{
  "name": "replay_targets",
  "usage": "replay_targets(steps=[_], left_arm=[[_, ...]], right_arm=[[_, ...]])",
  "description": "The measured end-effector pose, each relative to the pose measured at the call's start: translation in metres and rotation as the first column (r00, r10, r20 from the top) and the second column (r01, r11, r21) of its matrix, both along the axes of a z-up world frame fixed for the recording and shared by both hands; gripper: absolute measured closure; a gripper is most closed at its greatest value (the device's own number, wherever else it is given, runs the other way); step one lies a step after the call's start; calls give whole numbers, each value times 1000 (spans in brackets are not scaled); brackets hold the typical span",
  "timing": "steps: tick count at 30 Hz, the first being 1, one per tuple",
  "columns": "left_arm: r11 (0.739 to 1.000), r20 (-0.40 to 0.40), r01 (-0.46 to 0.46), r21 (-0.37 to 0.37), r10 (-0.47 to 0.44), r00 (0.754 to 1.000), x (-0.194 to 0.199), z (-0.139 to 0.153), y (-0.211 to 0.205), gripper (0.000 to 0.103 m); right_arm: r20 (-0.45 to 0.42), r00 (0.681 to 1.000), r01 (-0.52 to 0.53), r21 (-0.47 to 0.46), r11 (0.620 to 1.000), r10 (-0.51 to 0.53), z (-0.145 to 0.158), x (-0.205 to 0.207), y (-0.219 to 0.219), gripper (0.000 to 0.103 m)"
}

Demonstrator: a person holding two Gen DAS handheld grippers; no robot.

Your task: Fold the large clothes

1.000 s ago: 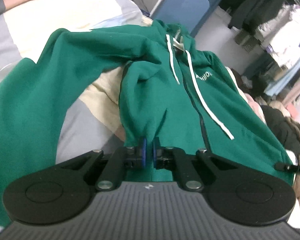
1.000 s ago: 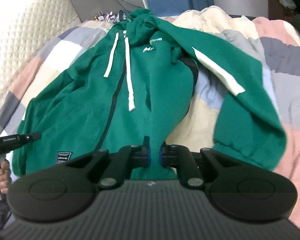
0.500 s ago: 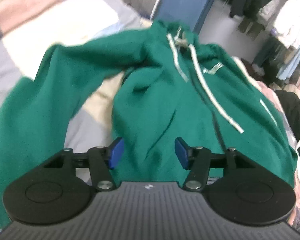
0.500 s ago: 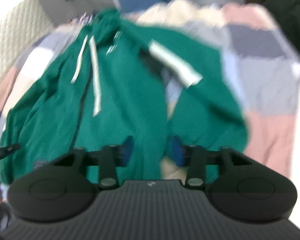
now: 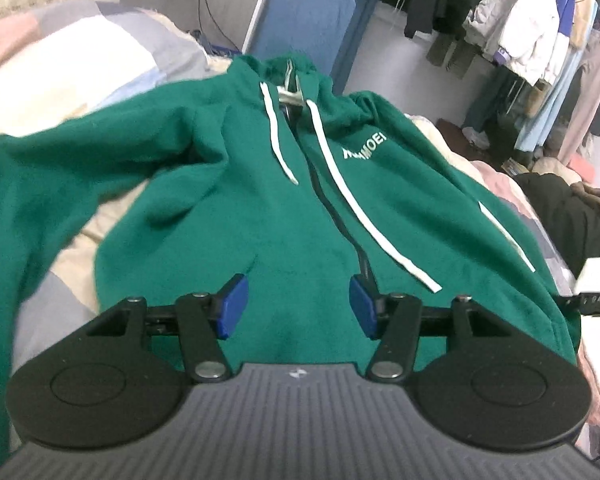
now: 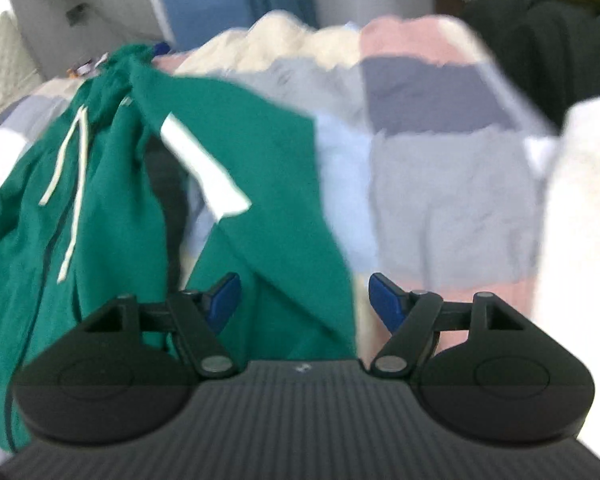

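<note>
Green hoodie (image 5: 284,208) lies face up on the patchwork quilt (image 6: 452,184), hood end far from me, hem at my near edge. Its left-side sleeve (image 5: 40,184) runs out and bends down the left of my left view; the other sleeve (image 6: 260,208), with a white stripe (image 6: 204,168), lies splayed to the right over the quilt, cuff end near me. Open quilt to the right of that sleeve; dark clothes (image 5: 560,216) piled at the bed's right edge, a rack of hanging clothes (image 5: 532,32) beyond. My left tongs (image 5: 296,300) point down over the lower front panel, blue pads apart, nothing pinched, cloth only below them. My right tongs (image 6: 304,300) tilt steeper over the striped sleeve's end, jaws opening; the sleeve fabric lies under the gap, left of centre, pads not pressing it. Right view is motion-blurred. White drawstrings (image 5: 340,184) trail down either side of the zip (image 5: 332,216). Chest print (image 5: 364,148) reads roughly "MOEI"; leading letters unclear.
</note>
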State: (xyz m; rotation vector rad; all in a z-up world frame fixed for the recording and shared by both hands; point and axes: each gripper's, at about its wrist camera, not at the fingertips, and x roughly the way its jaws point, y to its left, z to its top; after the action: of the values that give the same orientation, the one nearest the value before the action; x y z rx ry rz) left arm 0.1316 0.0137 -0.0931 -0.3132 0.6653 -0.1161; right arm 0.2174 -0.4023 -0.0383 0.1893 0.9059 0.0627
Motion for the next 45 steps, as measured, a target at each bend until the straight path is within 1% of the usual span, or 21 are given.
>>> replay_targets(steps=[1, 2, 3, 4, 5, 7, 10, 12, 16, 19, 21, 23, 26, 30, 33, 37, 39, 40, 42, 44, 45], left_arm=[[1000, -2, 0, -4, 0, 1000, 3, -3, 2, 41], [1000, -2, -4, -8, 4, 1000, 5, -5, 3, 41], [1000, -1, -9, -14, 9, 1000, 8, -7, 5, 41], [1000, -1, -13, -22, 13, 1000, 10, -9, 7, 41], [999, 0, -16, -29, 16, 1000, 11, -9, 10, 41], [999, -1, -24, -37, 24, 1000, 12, -11, 14, 41], [999, 6, -27, -40, 27, 1000, 10, -9, 17, 41], [999, 11, -25, -44, 26, 1000, 9, -8, 19, 41], [998, 30, -16, -64, 18, 999, 2, -3, 24, 41], [996, 51, -8, -85, 12, 999, -3, 2, 28, 41], [995, 63, -8, -97, 14, 998, -7, 5, 31, 41], [993, 79, -9, -115, 19, 997, -12, 10, 37, 41], [990, 102, -16, -142, 31, 994, -17, 16, 47, 41], [982, 122, -31, -188, 55, 991, -23, 23, 63, 41], [973, 127, -54, -226, 84, 988, -28, 25, 75, 41], [955, 114, -80, -287, 117, 987, -34, 23, 92, 41], [950, 109, -86, -299, 124, 986, -35, 21, 98, 41], [950, 105, -92, -300, 129, 986, -36, 20, 101, 41], [943, 97, -93, -318, 130, 987, -35, 17, 106, 41], [937, 88, -96, -337, 133, 987, -32, 15, 108, 41], [934, 86, -94, -346, 132, 988, -31, 14, 109, 41]], right_arm=[[-9, 1000, -16, -4, 1000, 16, -6, 1, 2, 33], [-21, 1000, -17, -20, 1000, 17, -12, 1, 5, 46], [-28, 1000, -8, -30, 1000, 7, -16, 2, 6, 56], [-27, 1000, 9, -34, 999, -10, -17, 3, 4, 78], [-19, 999, 35, -52, 998, -36, -16, 4, 3, 89], [13, 998, 61, -63, 996, -60, -5, 4, -1, 93], [100, 992, 82, -73, 994, -75, 31, 0, -5, 94], [147, 987, 84, -104, 991, -68, 64, -3, -3, 95], [198, 980, 65, -131, 989, -38, 132, -6, 6, 97], [208, 978, 12, -128, 992, 15, 179, -6, 26, 97], [197, 978, -41, -119, 992, 64, 206, -10, 49, 97], [196, 972, -110, -117, 987, 131, 224, -16, 79, 97], [197, 952, -210, -140, 968, 235, 237, -31, 132, 97], [160, 916, -343, -159, 926, 367, 217, -46, 216, 97], [133, 891, -414, -155, 897, 434, 183, -50, 275, 96], [96, 892, -436, -79, 897, 442, 129, -38, 325, 93], [74, 892, -442, -52, 895, 445, 105, -34, 345, 93], [66, 895, -440, -41, 897, 442, 95, -31, 353, 89], [42, 899, -436, 6, 900, 436, 79, -25, 361, 75], [27, 893, -449, 83, 890, 449, 71, -21, 363, 41], [34, 897, -442, 112, 890, 441, 71, -20, 359, 37]])
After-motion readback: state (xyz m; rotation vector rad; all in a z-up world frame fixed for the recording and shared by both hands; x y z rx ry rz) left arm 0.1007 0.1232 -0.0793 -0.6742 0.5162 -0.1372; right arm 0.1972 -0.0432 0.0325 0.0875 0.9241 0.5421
